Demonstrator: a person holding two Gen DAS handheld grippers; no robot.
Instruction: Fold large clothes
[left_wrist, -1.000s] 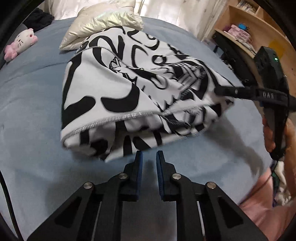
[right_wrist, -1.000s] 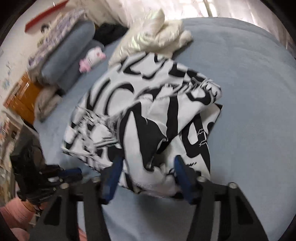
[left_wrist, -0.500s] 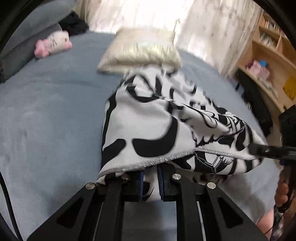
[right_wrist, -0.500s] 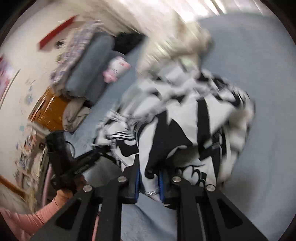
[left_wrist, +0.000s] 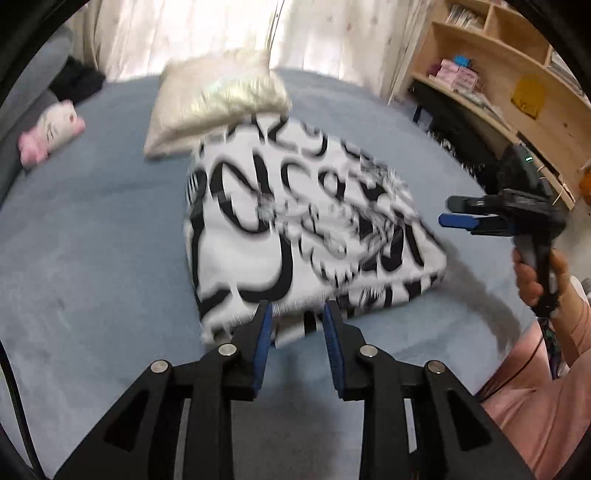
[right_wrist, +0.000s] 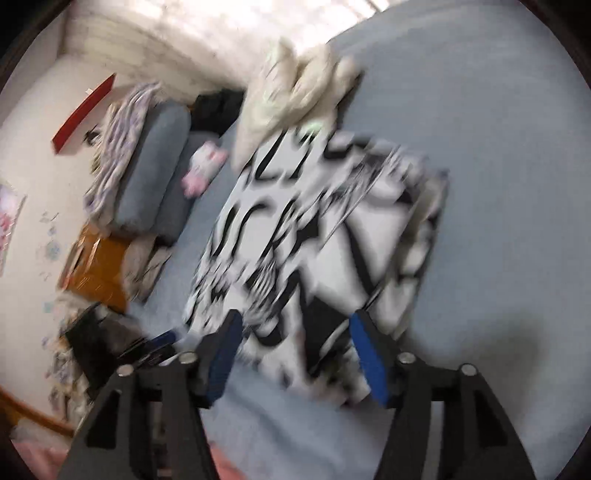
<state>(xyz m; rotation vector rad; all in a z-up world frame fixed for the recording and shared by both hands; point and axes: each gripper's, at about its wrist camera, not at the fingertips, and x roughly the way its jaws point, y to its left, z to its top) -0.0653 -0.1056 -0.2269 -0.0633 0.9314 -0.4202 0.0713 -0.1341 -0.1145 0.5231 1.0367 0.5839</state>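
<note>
One black-and-white garment (left_wrist: 295, 229), folded into a flat rectangle on the blue bed (left_wrist: 92, 258). One cream pillow (left_wrist: 218, 99) touching the garment's far edge; one pink-and-white plush toy (left_wrist: 51, 129) well apart from the garment, off its far left. Two grippers: left gripper (left_wrist: 297, 317) at the garment's near edge, jaws just opened, parted, pinching nothing. Right gripper (right_wrist: 295, 332) spread wide, just opened, over the garment's near edge, pressing nothing.

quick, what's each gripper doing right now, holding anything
Left gripper: jaws just opened, holding nothing; folded black-and-white garment lies just ahead.
Right gripper: jaws just opened wide, holding nothing.
</note>
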